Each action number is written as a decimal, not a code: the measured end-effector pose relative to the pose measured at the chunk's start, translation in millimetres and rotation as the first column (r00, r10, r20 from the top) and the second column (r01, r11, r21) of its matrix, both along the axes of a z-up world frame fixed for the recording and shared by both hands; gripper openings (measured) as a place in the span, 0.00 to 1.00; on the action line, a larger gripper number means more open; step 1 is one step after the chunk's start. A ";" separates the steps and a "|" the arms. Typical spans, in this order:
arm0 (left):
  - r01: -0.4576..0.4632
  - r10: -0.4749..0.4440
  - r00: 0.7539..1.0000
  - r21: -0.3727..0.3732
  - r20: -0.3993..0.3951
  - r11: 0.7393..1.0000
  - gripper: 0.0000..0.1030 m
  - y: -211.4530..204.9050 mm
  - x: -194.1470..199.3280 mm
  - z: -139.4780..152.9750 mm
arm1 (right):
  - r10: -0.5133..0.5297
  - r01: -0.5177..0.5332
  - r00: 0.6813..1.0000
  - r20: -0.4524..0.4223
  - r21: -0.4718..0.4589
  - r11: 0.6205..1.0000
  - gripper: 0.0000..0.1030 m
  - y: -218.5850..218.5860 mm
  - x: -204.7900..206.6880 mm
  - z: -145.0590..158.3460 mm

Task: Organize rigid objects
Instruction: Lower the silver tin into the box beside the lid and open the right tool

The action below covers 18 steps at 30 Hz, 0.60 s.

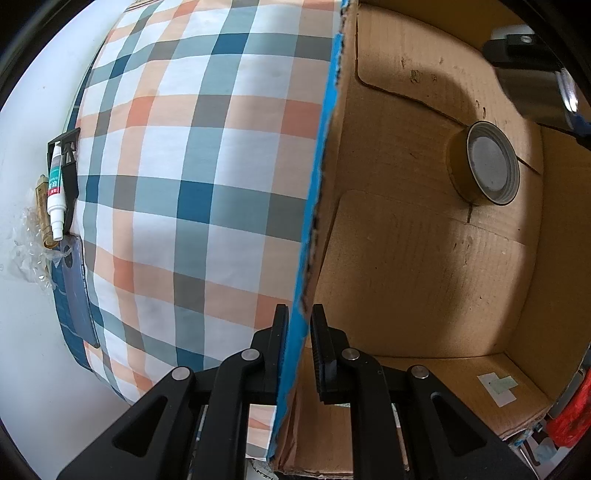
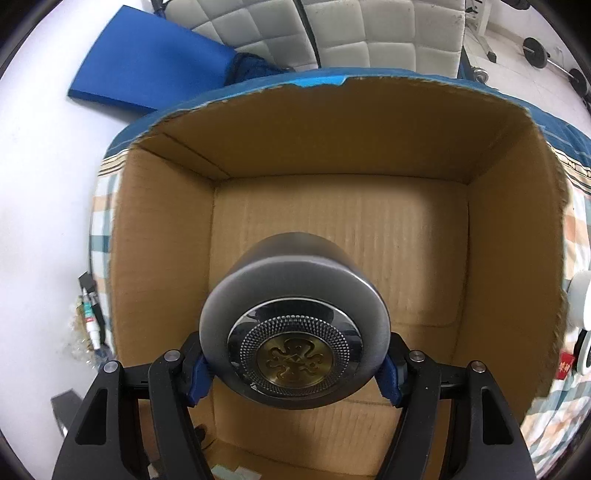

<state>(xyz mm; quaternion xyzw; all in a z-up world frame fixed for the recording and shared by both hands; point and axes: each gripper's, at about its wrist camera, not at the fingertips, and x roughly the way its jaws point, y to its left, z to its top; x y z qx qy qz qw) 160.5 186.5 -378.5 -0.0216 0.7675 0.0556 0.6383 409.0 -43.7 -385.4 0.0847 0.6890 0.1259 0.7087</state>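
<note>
Both tongs grip: left (image 1: 299, 354) box wall (image 1: 314, 206) (nearly closed), right (image 2: 295, 373) canister (image 2: 295, 332).

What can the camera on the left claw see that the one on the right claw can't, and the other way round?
Only the left view shows the roll of tape on the box floor, and the left claw shut on the box's wall. Only the right view shows the lid emblem of the metal canister gripped by the right claw, plus a blue mat and a padded chair. Both show the cardboard box, the checked cloth and a white tube beside it.
</note>
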 end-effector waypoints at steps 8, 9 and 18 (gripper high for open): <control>0.001 -0.001 1.000 -0.002 -0.003 1.000 0.10 2.1 1.6 0.1 | 0.010 -0.010 1.000 -0.018 -0.028 1.000 0.70 13.8 14.0 -22.0; 0.001 -0.001 1.000 -0.002 -0.003 1.000 0.10 1.2 2.0 0.1 | 0.014 -0.014 1.000 -0.020 -0.029 0.999 0.70 15.2 15.4 -23.3; 0.001 -0.001 1.000 -0.004 -0.005 1.000 0.10 2.0 2.0 -3.0 | 0.042 -0.044 0.998 -0.044 -0.038 0.998 0.95 17.5 22.4 -24.8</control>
